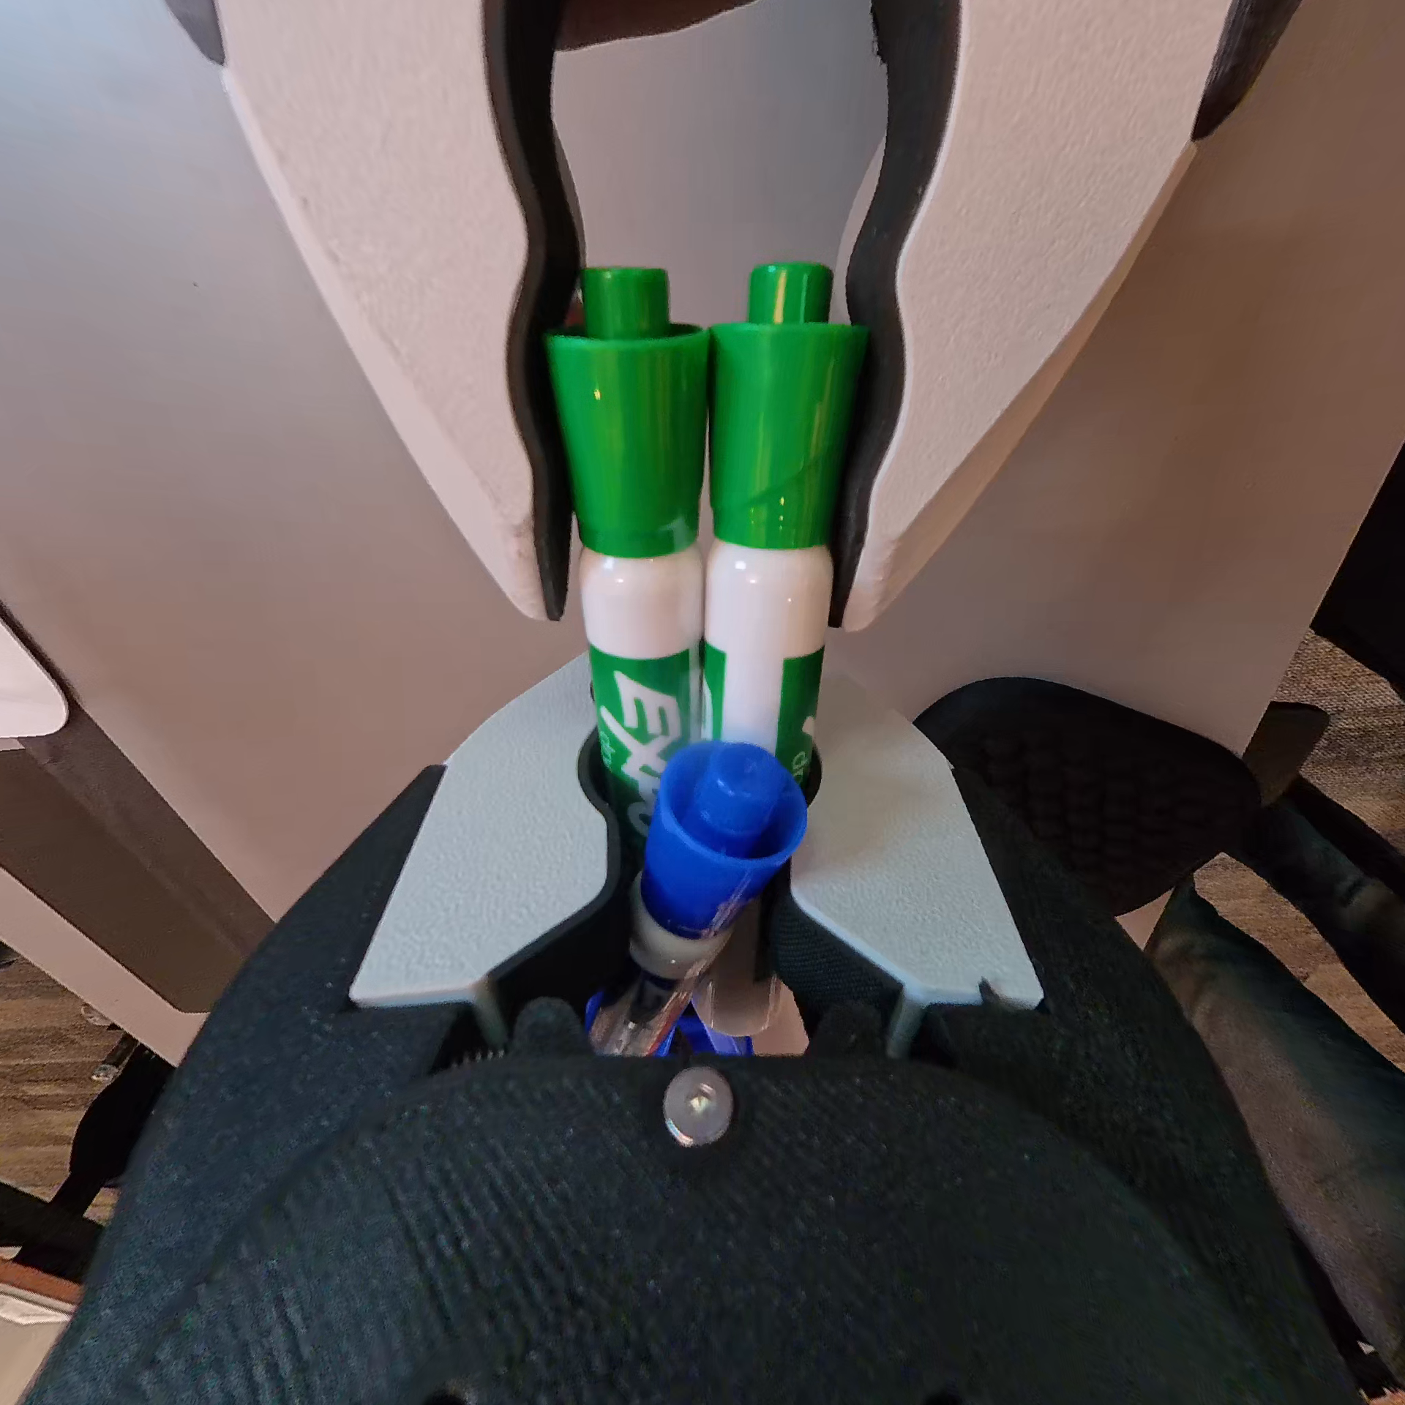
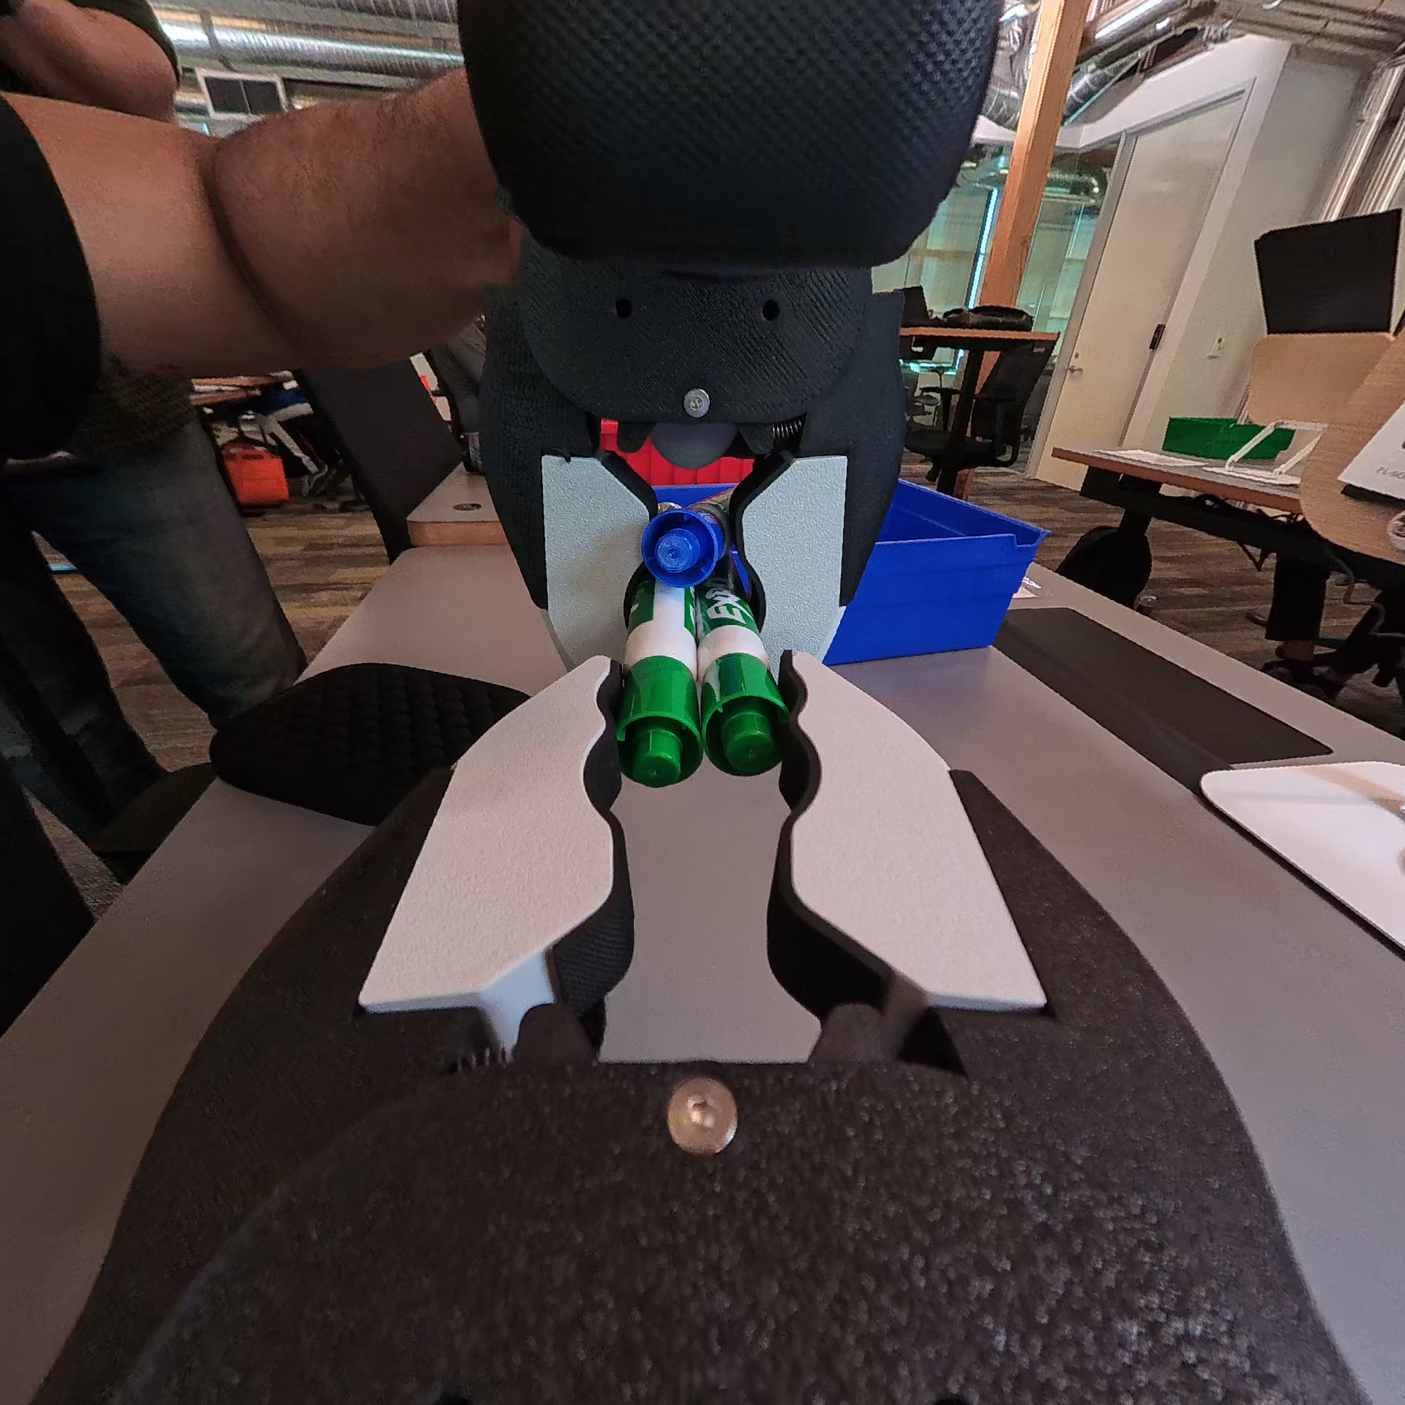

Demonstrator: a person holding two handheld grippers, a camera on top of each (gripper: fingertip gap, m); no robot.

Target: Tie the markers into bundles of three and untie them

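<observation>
Two green-capped white markers (image 1: 631,433) (image 2: 658,722) lie side by side, with a blue-capped marker (image 1: 722,829) (image 2: 679,547) stacked against them. My left gripper (image 1: 699,730) is shut around the barrels of all three; in the right wrist view it (image 2: 692,608) faces me, held in the air above the table. My right gripper (image 2: 698,707) comes from the opposite end, and its black pads press on the outer sides of the two green caps. It shows at the top of the left wrist view (image 1: 699,601). The markers' back ends are hidden inside the left gripper.
A grey table (image 2: 1064,874) lies below. A blue bin (image 2: 935,578) stands behind the left gripper, with a black mat (image 2: 1140,684) and a white tray (image 2: 1308,829) to the right. A person's forearm (image 2: 304,228) and a black chair back (image 2: 357,730) are on the left. The left gripper's tips are roughly 6 cm from the right gripper's.
</observation>
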